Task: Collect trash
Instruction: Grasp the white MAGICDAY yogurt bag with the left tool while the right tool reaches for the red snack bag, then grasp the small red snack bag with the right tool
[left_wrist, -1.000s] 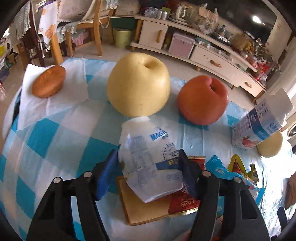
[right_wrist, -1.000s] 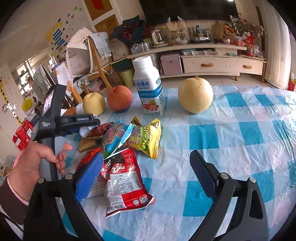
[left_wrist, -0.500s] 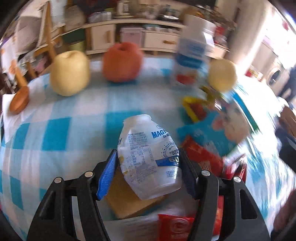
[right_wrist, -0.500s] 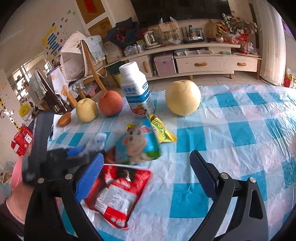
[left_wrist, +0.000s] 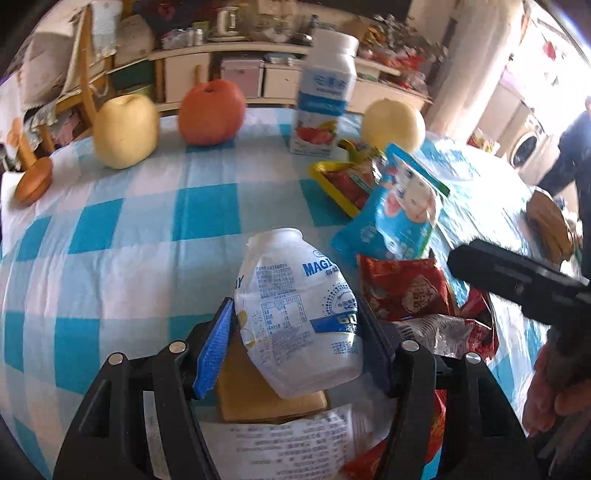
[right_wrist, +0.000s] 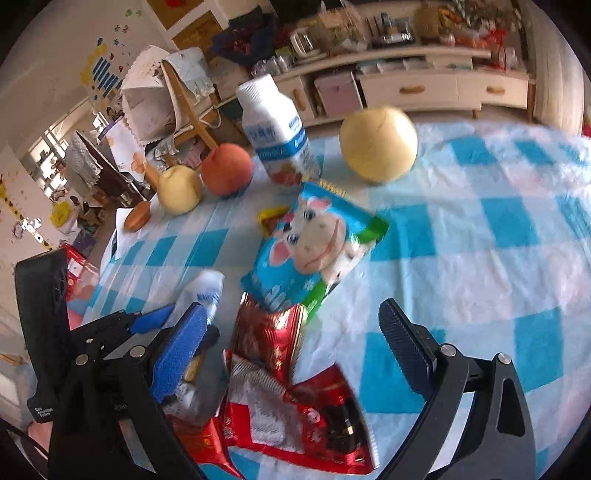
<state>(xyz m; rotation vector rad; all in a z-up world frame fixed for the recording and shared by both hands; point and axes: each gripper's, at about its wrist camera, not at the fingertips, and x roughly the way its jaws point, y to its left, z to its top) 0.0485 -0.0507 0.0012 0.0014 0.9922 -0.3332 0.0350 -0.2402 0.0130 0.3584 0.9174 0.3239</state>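
Observation:
My left gripper (left_wrist: 295, 339) is shut on a crushed white plastic bottle (left_wrist: 295, 310) with blue print, held above a pile of wrappers. Under it lie a tan flat packet (left_wrist: 258, 398) and a white printed wrapper (left_wrist: 280, 443). A blue cow-face packet (left_wrist: 399, 214) and red wrappers (left_wrist: 406, 291) lie to the right. My right gripper (right_wrist: 291, 347) is open over the red wrappers (right_wrist: 291, 406), with the blue cow packet (right_wrist: 314, 251) just ahead. The left gripper and its bottle (right_wrist: 203, 291) show at the left of the right wrist view.
On the blue-checked tablecloth (left_wrist: 110, 258) stand a milk bottle (left_wrist: 325, 96), a red apple (left_wrist: 210, 110), two yellow pears (left_wrist: 125, 129) (left_wrist: 393, 123) and a brown bun (left_wrist: 35, 181) on a napkin. A yellow wrapper (left_wrist: 336, 181) lies by the milk bottle. Cabinets and chairs stand behind.
My left gripper has swung right and back with the bottle, away from the fruit and toward the wrapper pile. My right gripper moved forward and left over the red wrappers; the wrappers shifted.

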